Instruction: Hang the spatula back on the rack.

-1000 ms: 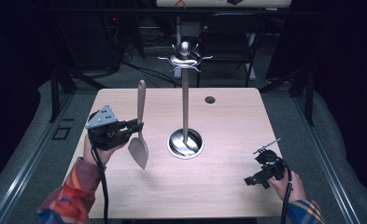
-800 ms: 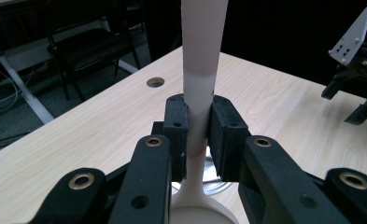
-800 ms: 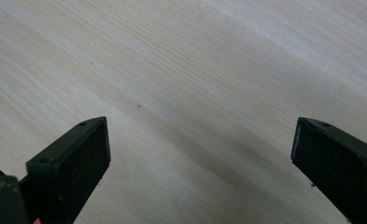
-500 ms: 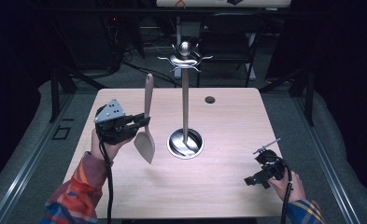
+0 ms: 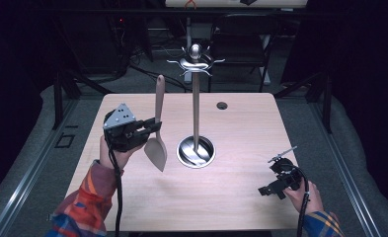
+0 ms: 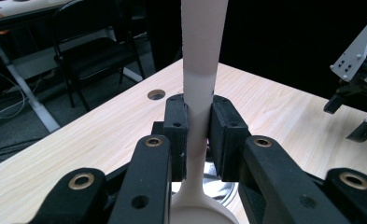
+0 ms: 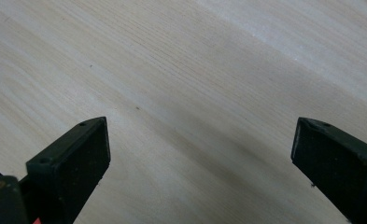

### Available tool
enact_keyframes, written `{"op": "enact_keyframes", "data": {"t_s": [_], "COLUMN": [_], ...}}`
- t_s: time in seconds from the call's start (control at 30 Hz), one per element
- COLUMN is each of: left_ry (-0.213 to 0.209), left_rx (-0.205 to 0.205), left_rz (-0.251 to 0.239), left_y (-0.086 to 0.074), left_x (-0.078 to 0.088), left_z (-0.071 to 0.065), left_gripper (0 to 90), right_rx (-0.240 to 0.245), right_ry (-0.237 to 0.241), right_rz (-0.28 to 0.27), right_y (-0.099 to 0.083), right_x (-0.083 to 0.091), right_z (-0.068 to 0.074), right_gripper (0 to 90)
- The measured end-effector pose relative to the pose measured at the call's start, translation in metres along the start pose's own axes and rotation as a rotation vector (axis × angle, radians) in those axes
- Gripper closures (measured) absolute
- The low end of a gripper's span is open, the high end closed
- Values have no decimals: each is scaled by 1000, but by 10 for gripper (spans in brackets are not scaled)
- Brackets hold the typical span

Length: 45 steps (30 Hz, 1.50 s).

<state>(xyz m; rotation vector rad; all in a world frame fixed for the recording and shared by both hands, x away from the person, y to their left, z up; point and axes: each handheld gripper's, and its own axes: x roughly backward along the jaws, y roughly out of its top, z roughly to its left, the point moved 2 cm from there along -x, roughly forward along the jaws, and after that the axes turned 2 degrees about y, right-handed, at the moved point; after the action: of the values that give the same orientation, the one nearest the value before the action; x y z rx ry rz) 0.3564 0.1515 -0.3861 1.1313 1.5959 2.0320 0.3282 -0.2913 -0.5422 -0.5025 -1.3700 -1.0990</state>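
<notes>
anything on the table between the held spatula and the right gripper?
Yes: in the high view the round steel base of the utensil stand sits between the beige spatula in the left gripper and the right gripper; the rest is bare wooden table.

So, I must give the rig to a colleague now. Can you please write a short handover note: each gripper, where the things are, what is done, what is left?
Left gripper: shut on the handle of the spatula, held upright above the table, blade down, left of the rack.
Right gripper: open, holding nothing, low over the table's near right corner.
Utensil rack: stands mid-table, hooks at its top bare.
Done: spatula picked up.
Left: probably hang it on a rack hook, then release.
</notes>
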Motion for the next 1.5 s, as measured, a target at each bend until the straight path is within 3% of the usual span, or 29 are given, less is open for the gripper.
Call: {"op": "enact_keyframes", "data": {"t_s": [0.1,0.2,0.33,1.5], "left_ry": [6,21,36,6], "left_rx": [-5,-6,-5,-10], "left_rz": [0,8,10,34], "left_y": [2,4,6,16], "left_x": [0,-2,-5,-24], "left_z": [-2,-4,-6,-15], "left_gripper": [781,781,781,781], "right_rx": [-18,20,3,7], "right_ry": [-1,-22,-20,-29], "right_rz": [-24,14,-15,-13], "right_y": [0,0,0,0], "right_x": [-1,2,2,2], "right_z": [2,0,-1,-1], "right_gripper": [41,41,41,48]}}
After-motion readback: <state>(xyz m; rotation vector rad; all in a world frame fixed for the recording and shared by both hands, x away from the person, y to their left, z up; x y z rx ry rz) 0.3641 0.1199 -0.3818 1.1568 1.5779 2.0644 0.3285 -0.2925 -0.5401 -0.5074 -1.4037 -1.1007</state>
